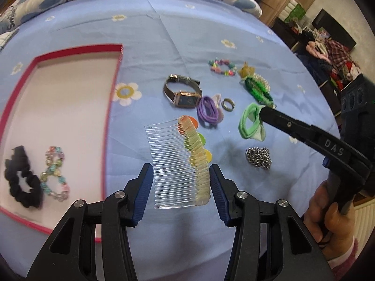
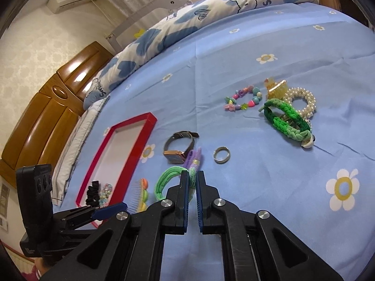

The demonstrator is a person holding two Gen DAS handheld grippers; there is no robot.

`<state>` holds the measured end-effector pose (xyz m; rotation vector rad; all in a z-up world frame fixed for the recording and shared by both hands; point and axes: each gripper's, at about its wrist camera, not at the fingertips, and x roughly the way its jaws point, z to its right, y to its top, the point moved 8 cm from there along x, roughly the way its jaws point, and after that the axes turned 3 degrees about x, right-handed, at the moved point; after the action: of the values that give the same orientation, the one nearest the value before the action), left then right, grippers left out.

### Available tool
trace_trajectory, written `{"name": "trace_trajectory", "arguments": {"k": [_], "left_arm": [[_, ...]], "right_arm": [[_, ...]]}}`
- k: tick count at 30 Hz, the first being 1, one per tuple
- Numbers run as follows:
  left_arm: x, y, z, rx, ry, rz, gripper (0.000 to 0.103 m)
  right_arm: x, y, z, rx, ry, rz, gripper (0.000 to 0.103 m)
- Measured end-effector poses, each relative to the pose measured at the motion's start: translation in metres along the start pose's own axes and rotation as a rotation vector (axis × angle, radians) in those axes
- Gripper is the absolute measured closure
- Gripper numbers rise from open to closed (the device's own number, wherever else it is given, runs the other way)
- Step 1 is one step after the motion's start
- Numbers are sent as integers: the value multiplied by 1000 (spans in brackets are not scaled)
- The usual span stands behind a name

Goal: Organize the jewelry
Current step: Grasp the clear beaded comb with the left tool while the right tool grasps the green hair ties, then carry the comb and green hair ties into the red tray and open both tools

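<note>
On a bed covered by a blue flowered sheet [image 1: 150, 23], a shallow red-rimmed tray [image 1: 70, 49] lies at the left, already holding a black scrunchie [image 1: 22, 178] and a pastel bead bracelet [image 1: 54, 173]. Just right of the tray, the left claw [image 1: 181, 172] brackets a clear hair comb [image 1: 178, 161] with coloured discs along its spine; the pads stand at either edge of the comb, and contact looks likely but cannot be confirmed. The comb's long axis runs away from the claw toward the loose pile, its teeth pointing left toward the tray, its spine to the right. To carry it well, the person would likely press on the spine and the tooth tips evenly, lift it flat, and set it down lengthwise inside the tray. Further right lie a watch [image 1: 182, 93], a purple hair tie [image 1: 207, 110] and a ring [image 1: 228, 104]. At the far right, the right claw [image 2: 192, 175] is clenched on a green hair tie [image 1: 249, 121], pinching one edge of the loop. That soft loop should follow a slow lift without snagging the neighbours.
</note>
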<state>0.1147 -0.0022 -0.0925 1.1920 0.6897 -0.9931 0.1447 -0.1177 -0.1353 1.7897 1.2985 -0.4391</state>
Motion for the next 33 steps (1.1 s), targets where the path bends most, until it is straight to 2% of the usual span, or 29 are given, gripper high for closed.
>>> {"name": "trace_trajectory", "arguments": {"k": [7, 18, 33], "left_arm": [[-31, 3, -27, -33, 33, 65, 55], [-58, -6, -86, -144, 88, 108, 55], [-67, 2, -163, -240, 172, 134, 55]], "right_arm": [[3, -2, -32, -41, 37, -10, 98], [26, -17, -87, -119, 95, -66, 98], [80, -27, -161, -216, 152, -154, 98]]}}
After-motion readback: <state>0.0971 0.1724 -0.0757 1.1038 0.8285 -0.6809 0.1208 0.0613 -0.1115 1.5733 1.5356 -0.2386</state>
